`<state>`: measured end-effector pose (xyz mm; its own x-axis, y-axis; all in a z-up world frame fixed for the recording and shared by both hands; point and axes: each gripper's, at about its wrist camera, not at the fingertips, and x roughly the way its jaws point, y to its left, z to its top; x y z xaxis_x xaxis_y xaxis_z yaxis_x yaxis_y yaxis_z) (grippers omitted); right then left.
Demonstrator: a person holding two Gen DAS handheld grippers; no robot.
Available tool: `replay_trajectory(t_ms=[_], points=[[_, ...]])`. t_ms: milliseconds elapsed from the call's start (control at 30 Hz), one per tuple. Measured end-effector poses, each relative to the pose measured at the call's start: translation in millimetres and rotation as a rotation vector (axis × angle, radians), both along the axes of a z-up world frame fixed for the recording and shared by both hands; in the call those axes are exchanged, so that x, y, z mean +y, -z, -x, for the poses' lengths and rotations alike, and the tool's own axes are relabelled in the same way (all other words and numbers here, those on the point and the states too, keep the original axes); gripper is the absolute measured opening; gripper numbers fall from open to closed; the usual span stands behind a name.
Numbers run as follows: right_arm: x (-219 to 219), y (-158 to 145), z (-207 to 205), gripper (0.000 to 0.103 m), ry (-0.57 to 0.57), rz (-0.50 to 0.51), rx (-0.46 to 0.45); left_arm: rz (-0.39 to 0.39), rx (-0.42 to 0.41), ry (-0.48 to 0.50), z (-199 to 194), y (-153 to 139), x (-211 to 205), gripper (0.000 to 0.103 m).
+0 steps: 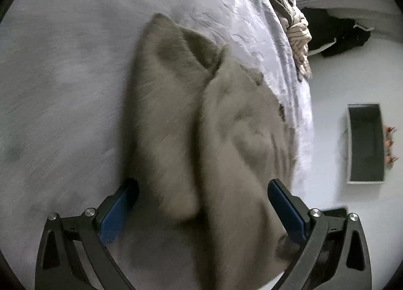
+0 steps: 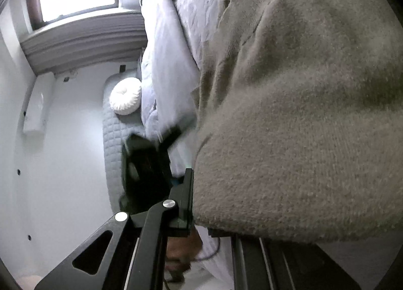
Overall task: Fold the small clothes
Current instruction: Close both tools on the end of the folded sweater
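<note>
The left gripper [image 1: 201,204] is spread wide, the taupe sweater [image 1: 201,118] lying on the bed [image 1: 63,63] between its fingers, running toward 12 o'clock. The right gripper [image 2: 199,199] seems clenched on the sweater's edge, though knit hides one finger.

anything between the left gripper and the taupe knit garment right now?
Nothing visible. The left gripper is open, and the taupe knit garment lies on the grey bed surface and runs right between its blue pads. The striped clothes pile sits far off at the bed's edge.
</note>
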<state>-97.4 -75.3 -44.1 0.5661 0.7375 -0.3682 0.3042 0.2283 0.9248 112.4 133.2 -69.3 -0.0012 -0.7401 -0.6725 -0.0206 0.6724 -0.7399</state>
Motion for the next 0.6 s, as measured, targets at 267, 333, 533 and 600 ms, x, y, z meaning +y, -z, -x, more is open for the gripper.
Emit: replay_trajectory(t_ms=[267,333,533,600], points=[[16,13,11,0.013,-0.121,0.072,0.075,-0.004,-0.011,0.106,-22,-3,-48,0.102],[14,17,18,0.013,-0.172,0.093,0.104,-0.053,-0.021,0.13,-22,0,-59,0.102],[-26,-5,34,0.067,-0.229,0.226,0.134,-0.207,-0.112,0.205,-13,-1,-79,0.102],[-48,-20,36,0.076,-0.184,0.285,0.096,-0.238,-0.137,0.216,-11,-3,-81,0.102]])
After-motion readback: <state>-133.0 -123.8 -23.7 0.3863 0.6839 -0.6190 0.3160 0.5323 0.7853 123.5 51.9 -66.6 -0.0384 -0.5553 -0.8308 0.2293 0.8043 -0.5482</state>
